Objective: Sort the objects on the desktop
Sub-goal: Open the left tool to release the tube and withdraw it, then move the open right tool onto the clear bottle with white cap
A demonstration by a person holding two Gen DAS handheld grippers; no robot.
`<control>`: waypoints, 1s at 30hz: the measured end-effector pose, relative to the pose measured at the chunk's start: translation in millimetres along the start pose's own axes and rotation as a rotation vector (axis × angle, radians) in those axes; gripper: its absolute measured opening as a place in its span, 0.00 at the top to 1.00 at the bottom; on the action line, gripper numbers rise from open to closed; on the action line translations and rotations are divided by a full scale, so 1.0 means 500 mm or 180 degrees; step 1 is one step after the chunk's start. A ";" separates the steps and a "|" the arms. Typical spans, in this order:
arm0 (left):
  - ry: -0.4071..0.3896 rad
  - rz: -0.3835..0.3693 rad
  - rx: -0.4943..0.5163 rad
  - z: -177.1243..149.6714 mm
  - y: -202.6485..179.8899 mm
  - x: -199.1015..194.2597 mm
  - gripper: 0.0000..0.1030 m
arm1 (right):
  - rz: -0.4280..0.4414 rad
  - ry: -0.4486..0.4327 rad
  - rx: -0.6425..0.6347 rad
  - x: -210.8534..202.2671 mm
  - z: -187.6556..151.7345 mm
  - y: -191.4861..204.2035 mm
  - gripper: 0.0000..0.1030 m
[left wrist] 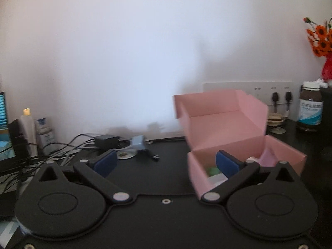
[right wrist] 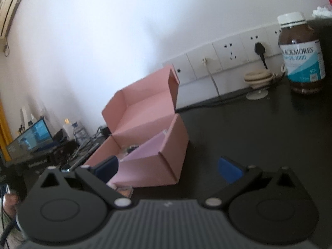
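An open pink cardboard box [left wrist: 238,124] stands on the black desk [left wrist: 166,166], its lid raised toward the wall. Inside I see a green item [left wrist: 212,171], something white and a pale purple pad [left wrist: 267,157]. My left gripper [left wrist: 166,164] is open with nothing between its blue pads; its right pad sits in front of the box's near-left corner. In the right wrist view the same pink box [right wrist: 145,128] lies left of centre, with the purple pad [right wrist: 145,151] leaning inside. My right gripper [right wrist: 169,169] is open and empty, just before the box's front wall.
A small grey-blue device [left wrist: 138,142], a black charger [left wrist: 106,141] and tangled cables [left wrist: 41,155] lie at the desk's back left. A brown supplement bottle [right wrist: 300,54], a round stand [right wrist: 258,81], wall sockets [right wrist: 228,56] and orange flowers [left wrist: 321,39] are at the right. A laptop [right wrist: 31,139] stands far left.
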State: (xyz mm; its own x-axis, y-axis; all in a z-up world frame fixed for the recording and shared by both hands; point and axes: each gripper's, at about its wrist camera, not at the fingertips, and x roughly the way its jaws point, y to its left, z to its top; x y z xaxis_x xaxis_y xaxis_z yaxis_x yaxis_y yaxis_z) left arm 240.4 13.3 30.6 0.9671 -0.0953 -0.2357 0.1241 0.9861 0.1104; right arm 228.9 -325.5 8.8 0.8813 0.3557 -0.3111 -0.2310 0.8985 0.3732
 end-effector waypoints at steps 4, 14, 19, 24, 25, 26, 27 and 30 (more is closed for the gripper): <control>0.0169 -0.0096 0.0101 -0.013 0.014 0.006 0.00 | -0.0001 -0.0104 0.0074 -0.009 0.007 -0.007 0.01; 0.0120 -0.0107 0.0138 -0.026 0.021 -0.008 0.00 | -0.0237 0.0142 -0.0662 0.005 -0.010 0.092 0.01; 0.0213 -0.0142 0.0041 -0.028 0.027 0.001 0.00 | -0.0207 0.0299 -0.1046 0.014 -0.038 0.154 0.01; 0.0260 -0.0074 -0.0075 -0.027 0.037 0.010 0.00 | -0.0133 0.0399 -0.1279 0.024 -0.066 0.192 0.01; 0.0269 -0.0053 -0.0100 -0.027 0.040 0.012 0.00 | -0.0106 0.0420 -0.1290 0.027 -0.070 0.196 0.01; 0.0279 -0.0032 -0.0125 -0.027 0.042 0.014 0.00 | -0.0090 0.0420 -0.1329 0.028 -0.072 0.201 0.01; 0.0288 -0.0011 -0.0150 -0.026 0.045 0.015 0.00 | -0.0074 0.0420 -0.1367 0.030 -0.074 0.206 0.01; 0.0317 0.0052 -0.0226 -0.026 0.052 0.021 0.00 | 0.0027 0.0457 -0.1422 0.033 -0.080 0.216 0.01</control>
State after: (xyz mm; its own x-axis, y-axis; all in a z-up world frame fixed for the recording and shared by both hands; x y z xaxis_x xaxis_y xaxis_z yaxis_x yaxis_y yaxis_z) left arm 250.7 39.6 18.6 0.9416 -0.0688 -0.3296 0.0892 0.9949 0.0473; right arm 201.8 -212.3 8.8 0.8199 0.3672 -0.4392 -0.4205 0.9069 -0.0269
